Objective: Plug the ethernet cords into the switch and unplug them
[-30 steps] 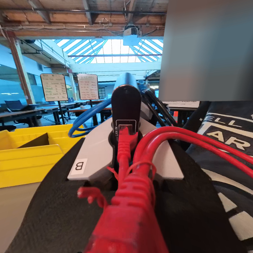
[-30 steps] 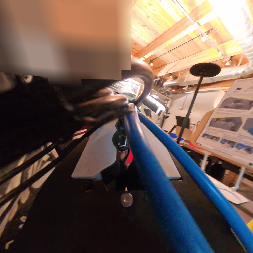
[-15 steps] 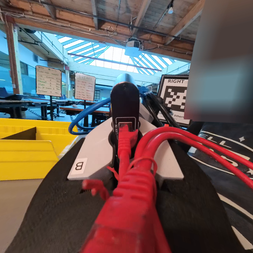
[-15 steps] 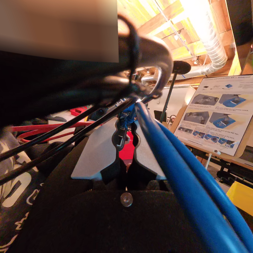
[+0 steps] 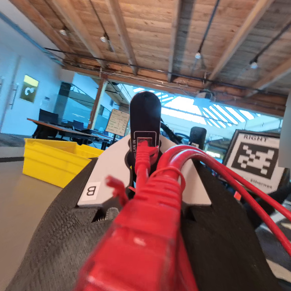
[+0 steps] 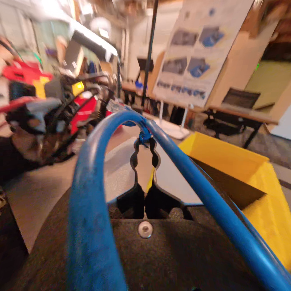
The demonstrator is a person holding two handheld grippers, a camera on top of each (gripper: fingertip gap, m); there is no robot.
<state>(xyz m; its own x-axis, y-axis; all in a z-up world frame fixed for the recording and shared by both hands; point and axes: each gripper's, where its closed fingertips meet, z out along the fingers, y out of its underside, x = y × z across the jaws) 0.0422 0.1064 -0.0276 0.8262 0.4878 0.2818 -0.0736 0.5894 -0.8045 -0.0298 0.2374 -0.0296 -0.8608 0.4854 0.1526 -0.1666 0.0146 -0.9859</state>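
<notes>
My left gripper [image 5: 144, 141] is shut on a slim black switch [image 5: 144, 115] and holds it upright. A red ethernet plug [image 5: 142, 152] sits in its front port. The red cord [image 5: 236, 178] loops back over the gripper, and its other plug [image 5: 149, 220] lies close to the camera. My right gripper [image 6: 144, 141] is shut on a blue ethernet cord [image 6: 189, 170] just behind its clear plug [image 6: 115, 104], which hangs free in the air. The left gripper and the switch show blurred at the left of the right wrist view [image 6: 42, 108].
A yellow bin [image 6: 228, 157] stands on the table to the right of my right gripper. It also shows in the left wrist view [image 5: 47, 157]. A black-and-white marker board [image 5: 255, 159] stands to the right, and a poster board [image 6: 196, 52] stands behind the table. The tips of one gripper are about 15 cm away from the tips of the other.
My right gripper has pulled away from the switch with the blue cord and swung toward the yellow bin. The blue plug is out of the switch. My left gripper turned left, still holding the switch.
</notes>
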